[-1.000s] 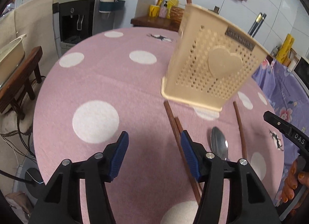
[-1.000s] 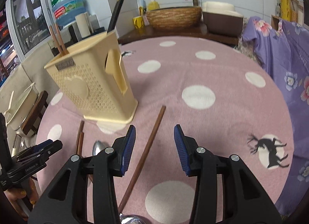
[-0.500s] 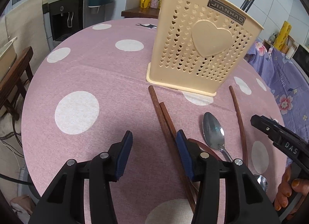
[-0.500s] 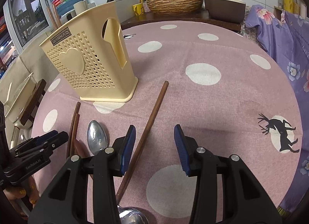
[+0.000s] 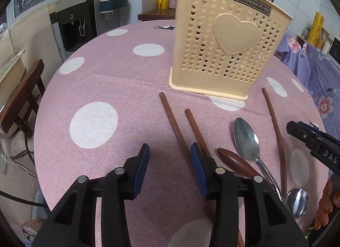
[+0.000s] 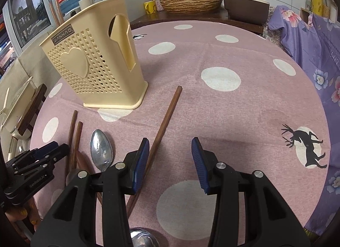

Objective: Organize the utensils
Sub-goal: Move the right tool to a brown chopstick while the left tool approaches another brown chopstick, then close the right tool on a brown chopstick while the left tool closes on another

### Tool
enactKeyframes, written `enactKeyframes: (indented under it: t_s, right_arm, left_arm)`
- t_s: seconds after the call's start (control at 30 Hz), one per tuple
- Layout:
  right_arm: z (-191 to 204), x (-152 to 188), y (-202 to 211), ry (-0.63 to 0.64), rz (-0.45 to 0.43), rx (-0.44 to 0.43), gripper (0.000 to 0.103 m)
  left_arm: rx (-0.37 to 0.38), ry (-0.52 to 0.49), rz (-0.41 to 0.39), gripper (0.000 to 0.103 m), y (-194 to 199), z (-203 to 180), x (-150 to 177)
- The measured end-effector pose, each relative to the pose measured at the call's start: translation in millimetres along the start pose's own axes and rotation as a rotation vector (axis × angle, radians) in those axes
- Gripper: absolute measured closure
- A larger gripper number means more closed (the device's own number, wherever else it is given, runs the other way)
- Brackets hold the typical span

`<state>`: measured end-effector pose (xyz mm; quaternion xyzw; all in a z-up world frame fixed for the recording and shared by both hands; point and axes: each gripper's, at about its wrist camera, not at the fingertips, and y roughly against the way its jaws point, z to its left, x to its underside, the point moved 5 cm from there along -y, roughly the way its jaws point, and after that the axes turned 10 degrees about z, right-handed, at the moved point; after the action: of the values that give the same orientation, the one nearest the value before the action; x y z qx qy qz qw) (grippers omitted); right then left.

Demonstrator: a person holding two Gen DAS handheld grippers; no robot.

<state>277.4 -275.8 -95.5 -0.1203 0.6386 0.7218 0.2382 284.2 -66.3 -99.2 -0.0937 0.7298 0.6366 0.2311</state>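
Utensils (image 5: 246,138) lie beneath both low-held grippers, jaws spread wide

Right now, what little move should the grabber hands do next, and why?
Probably slide the left gripper a bit to its right. Its fingers are open over bare tablecloth, and the two chopsticks lie beside and under its right finger. Once straddled, one can be pinched and lifted toward the beige holder.
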Motion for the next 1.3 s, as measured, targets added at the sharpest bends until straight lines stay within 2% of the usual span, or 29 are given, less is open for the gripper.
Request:
enactKeyframes:
  t_s: [0.23,0.37,0.5,0.6,0.83,1.03,1.3]
  right_arm:
    - [5,-12,-8,0.018,0.012,0.016,0.061]
    - [6,-25,-20,-0.004,0.041,0.002,0.063]
    - [8,-36,-33,-0.017,0.066,0.015,0.074]
    - [8,-41,-41,-0.034,0.094,0.009,0.081]
    - [13,-52,-50,-0.008,0.096,0.072,0.091]
    - [13,-59,-55,0.002,0.104,0.075,0.092]
    - [3,-66,-56,-0.091,0.110,-0.030,0.094]
  left_arm:
    - [0.008,0.025,0.015,0.065,-9,-2,-18]
    - [0.018,0.042,0.026,0.080,-15,-2,-31]
    - [0.005,0.043,0.023,0.088,-18,-4,-37]
    - [-0.004,0.031,0.018,0.091,-20,-6,-40]
    - [-0.008,0.017,0.017,0.092,-21,-8,-42]
    - [-0.012,0.010,0.012,0.093,-23,-10,-44]
    - [0.052,0.056,0.020,0.094,-25,-4,-50]
